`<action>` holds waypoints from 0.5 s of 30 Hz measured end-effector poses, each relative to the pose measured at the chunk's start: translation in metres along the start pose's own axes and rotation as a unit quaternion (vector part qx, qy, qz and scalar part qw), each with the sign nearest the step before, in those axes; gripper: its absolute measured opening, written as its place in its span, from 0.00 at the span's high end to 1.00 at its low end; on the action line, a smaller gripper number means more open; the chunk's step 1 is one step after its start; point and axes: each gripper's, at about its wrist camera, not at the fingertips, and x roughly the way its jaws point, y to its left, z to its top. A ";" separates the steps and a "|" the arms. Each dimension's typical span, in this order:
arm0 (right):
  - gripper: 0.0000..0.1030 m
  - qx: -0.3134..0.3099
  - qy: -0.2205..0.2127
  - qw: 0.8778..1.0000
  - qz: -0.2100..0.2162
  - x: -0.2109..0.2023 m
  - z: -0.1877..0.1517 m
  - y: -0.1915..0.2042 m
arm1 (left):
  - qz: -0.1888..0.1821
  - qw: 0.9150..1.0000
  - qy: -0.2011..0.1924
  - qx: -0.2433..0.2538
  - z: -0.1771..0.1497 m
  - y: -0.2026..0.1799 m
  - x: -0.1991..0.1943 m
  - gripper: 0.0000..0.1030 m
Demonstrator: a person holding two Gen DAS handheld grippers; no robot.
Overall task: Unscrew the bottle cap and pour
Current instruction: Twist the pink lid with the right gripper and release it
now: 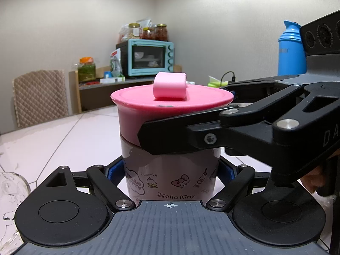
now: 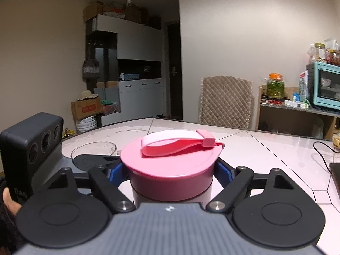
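A translucent bottle (image 1: 170, 180) printed with Hello Kitty drawings stands on the white tiled table (image 1: 63, 140). My left gripper (image 1: 170, 172) is shut on its body, blue pads (image 1: 113, 171) pressing both sides. The bottle's wide pink cap (image 1: 170, 102) carries a folded pink strap (image 1: 170, 87). My right gripper (image 1: 189, 114) comes in from the right and clamps the cap's skirt. In the right wrist view, my right gripper (image 2: 171, 174) has its blue pads (image 2: 225, 171) tight against the cap (image 2: 170, 165), strap (image 2: 176, 144) on top. The left gripper's body (image 2: 31, 148) shows at left.
A clear glass bowl (image 2: 93, 148) sits on the table just beyond the bottle; its edge (image 1: 10, 189) shows at lower left. A blue thermos (image 1: 291, 51), a teal toaster oven (image 1: 148, 57), a quilted chair (image 2: 225, 102) and a black cable (image 2: 323, 153) surround the table.
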 end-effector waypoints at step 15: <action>0.17 -0.097 0.026 0.951 0.293 0.014 0.017 -0.076 | -0.002 1.000 0.000 -0.003 -0.002 0.001 -0.002 0.13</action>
